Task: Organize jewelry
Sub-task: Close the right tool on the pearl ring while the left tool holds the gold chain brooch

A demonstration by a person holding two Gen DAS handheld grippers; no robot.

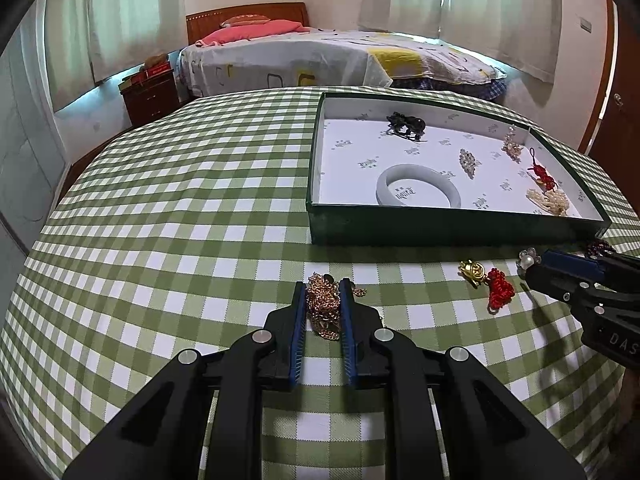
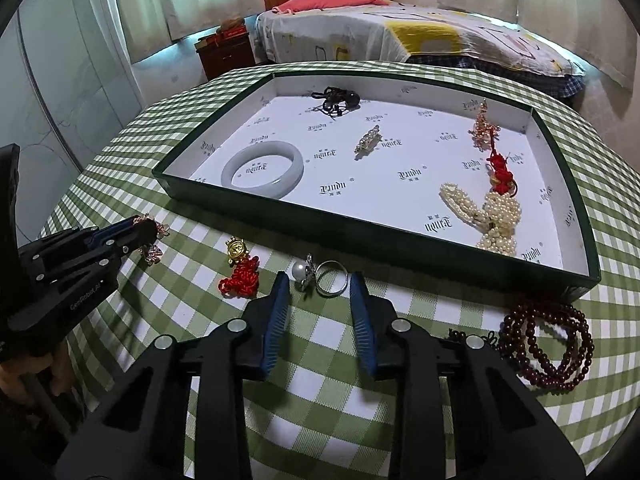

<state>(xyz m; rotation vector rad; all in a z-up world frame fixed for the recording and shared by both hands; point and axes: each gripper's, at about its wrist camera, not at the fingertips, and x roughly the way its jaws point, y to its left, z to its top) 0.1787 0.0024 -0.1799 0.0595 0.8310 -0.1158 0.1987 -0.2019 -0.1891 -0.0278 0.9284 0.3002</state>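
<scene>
A tray [image 2: 576, 276] sits on the counter [image 2: 320, 360], holding a bangle [image 2: 262, 170] and pearl strands [image 2: 492, 216]. Before it lie a pearl ring [image 2: 320, 274], a knotted charm [image 2: 240, 268] to the ring's left, and a bead bracelet [image 2: 548, 344] at right.

gold chain [image 1: 322, 307] bunched on the checked cloth; pearl ring [image 2: 320, 274] flat beside green tray [image 2: 360, 236]
</scene>
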